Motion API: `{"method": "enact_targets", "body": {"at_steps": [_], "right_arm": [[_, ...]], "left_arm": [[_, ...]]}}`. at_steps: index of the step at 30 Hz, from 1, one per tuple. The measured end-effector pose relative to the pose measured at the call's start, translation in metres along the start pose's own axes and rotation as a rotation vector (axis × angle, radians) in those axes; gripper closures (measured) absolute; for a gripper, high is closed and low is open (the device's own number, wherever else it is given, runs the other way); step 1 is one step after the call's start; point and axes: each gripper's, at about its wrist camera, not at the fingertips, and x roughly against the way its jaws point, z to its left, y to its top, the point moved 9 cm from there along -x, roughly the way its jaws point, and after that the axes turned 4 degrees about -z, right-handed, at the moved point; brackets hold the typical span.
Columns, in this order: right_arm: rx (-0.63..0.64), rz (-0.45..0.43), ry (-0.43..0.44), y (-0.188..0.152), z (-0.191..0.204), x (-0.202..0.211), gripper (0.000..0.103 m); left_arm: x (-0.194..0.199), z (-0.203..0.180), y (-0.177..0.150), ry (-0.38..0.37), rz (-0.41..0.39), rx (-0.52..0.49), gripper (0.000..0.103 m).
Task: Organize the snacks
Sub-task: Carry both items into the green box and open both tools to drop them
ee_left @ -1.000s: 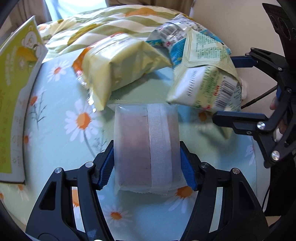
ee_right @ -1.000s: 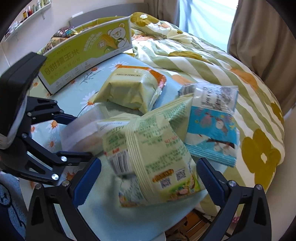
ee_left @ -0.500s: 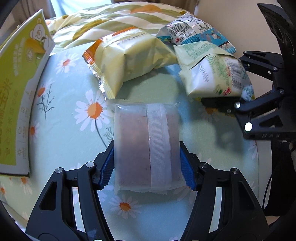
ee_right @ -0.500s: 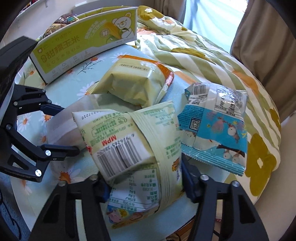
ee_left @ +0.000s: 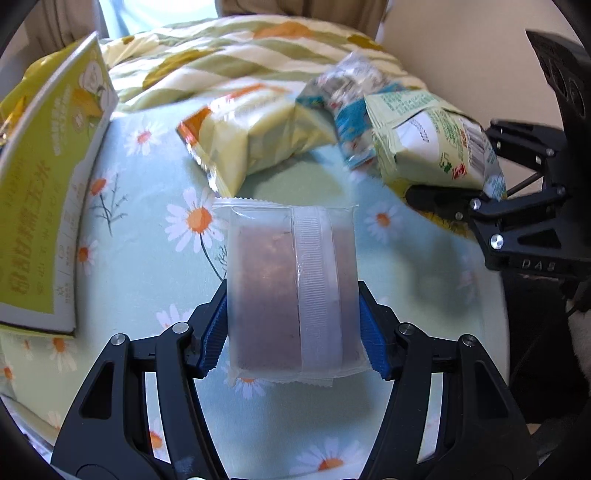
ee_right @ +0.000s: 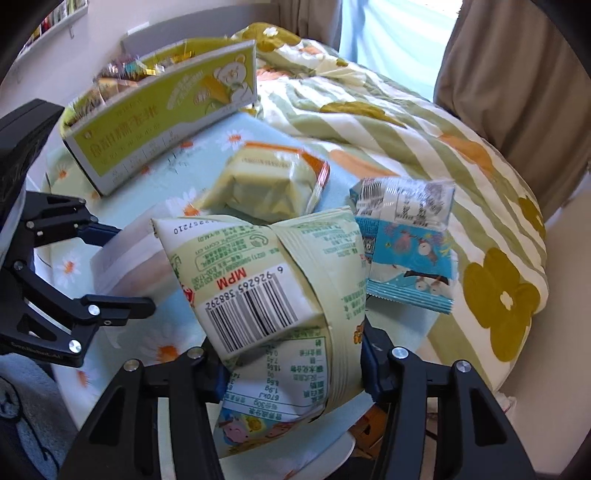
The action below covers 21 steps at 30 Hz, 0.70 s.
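My left gripper [ee_left: 291, 332] is shut on a frosted clear packet with a brown cake inside [ee_left: 288, 288], held above the daisy-print table [ee_left: 140, 266]. My right gripper [ee_right: 291, 369] is shut on a light green snack bag with a barcode [ee_right: 266, 295], lifted off the table; it also shows in the left wrist view [ee_left: 432, 147]. A yellow-green bag with an orange edge [ee_left: 251, 140] [ee_right: 269, 184] and a blue bag [ee_right: 406, 251] [ee_left: 351, 122] lie on the table. A yellow-green carton [ee_right: 159, 125] [ee_left: 44, 206] with several snacks inside stands at the table's far left.
A bed with a green-striped, flowered quilt [ee_right: 406, 122] lies beyond the table. Curtains [ee_right: 517, 74] hang behind it. A wall shelf [ee_right: 48, 26] runs at the upper left in the right wrist view. The table's edge drops off close below my right gripper.
My right gripper has closed on the light green bag and lifted it. My left gripper has risen a little with the cake packet still in it.
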Motion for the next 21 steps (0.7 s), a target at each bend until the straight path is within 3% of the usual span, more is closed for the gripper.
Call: {"method": "enact_targets", "body": {"at_steps": [6, 11, 21], "right_arm": [[-0.115, -0.061, 0.005, 0.026, 0.009, 0.045, 0.053], [-0.183, -0.123, 0.000, 0.070, 0.023, 0.071, 0.053], [-0.215, -0.244, 0.053, 0.203, 0.080, 0.070, 0.053]], "left_arm": [[0.049, 0.009, 0.027, -0.036, -0.080, 0.023, 0.044], [0.090, 0.036, 0.054, -0.046, -0.152, 0.038, 0.044], [0.155, 0.158, 0.119, 0.009, -0.261, 0.079, 0.044]]}}
